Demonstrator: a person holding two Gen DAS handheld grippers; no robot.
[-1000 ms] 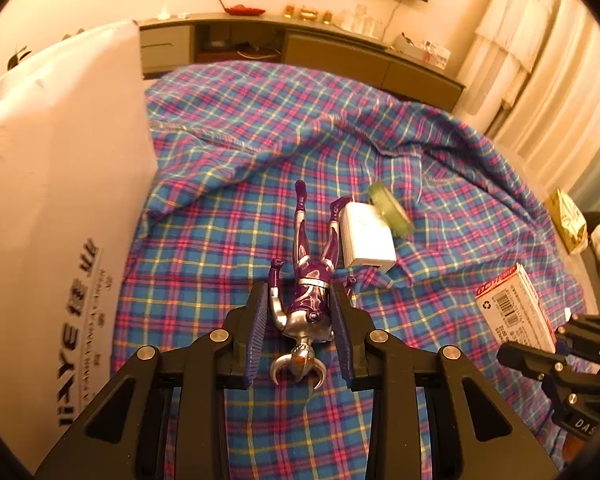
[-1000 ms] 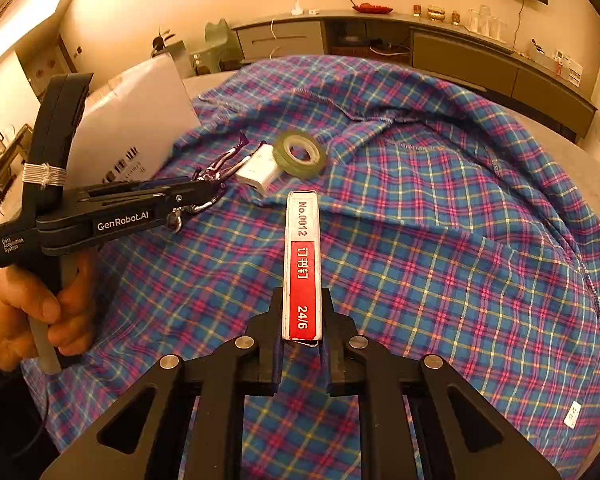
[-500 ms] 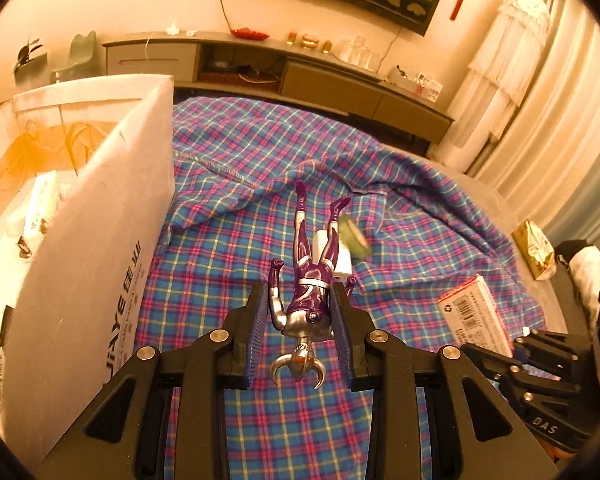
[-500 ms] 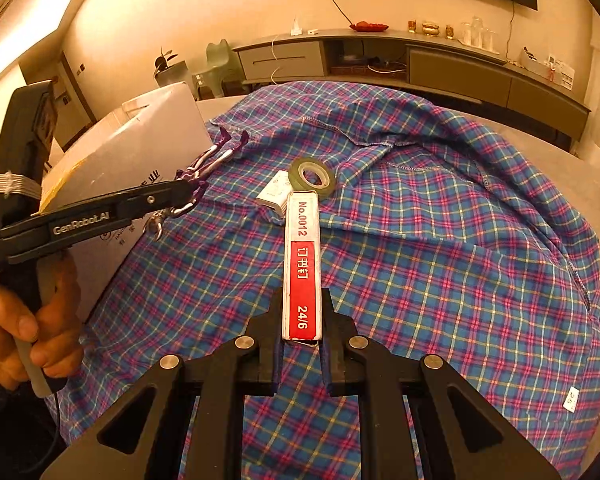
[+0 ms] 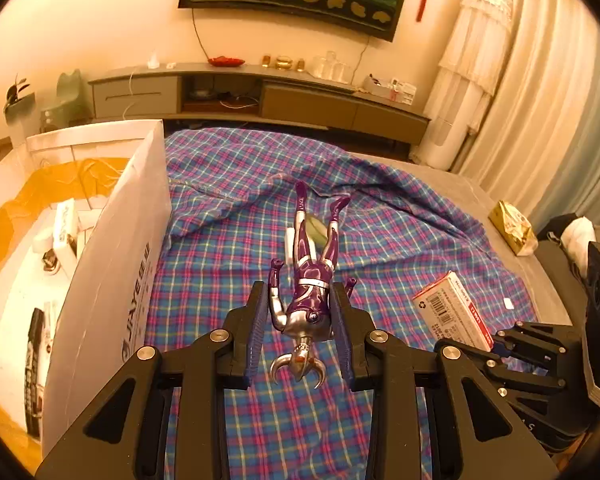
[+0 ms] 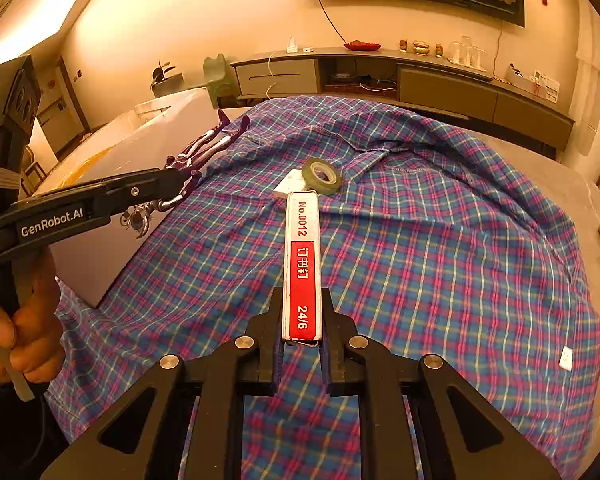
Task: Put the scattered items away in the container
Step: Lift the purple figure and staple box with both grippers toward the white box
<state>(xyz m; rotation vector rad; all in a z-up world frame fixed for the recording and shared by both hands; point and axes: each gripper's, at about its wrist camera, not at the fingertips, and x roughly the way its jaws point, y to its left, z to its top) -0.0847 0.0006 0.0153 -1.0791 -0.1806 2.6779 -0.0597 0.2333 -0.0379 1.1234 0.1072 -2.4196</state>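
My left gripper (image 5: 302,316) is shut on a purple and silver toy figure (image 5: 308,280), held in the air above the plaid cloth, just right of the white cardboard box (image 5: 112,280). The figure (image 6: 204,148) and the left gripper (image 6: 172,184) also show in the right wrist view. My right gripper (image 6: 302,320) is shut on a red and white staple box (image 6: 302,264), also lifted; it shows in the left wrist view (image 5: 452,312). A roll of green tape (image 6: 322,172) and a small white block (image 6: 290,184) lie on the cloth.
The plaid cloth (image 6: 440,260) covers the table. The box holds several items over an orange liner (image 5: 40,188). A gold packet (image 5: 512,228) lies at the table's right edge. A low cabinet (image 5: 260,96) runs along the far wall.
Both grippers have risen with their loads. The left gripper now sees over the box wall into the box; the figure sits higher above the cloth.
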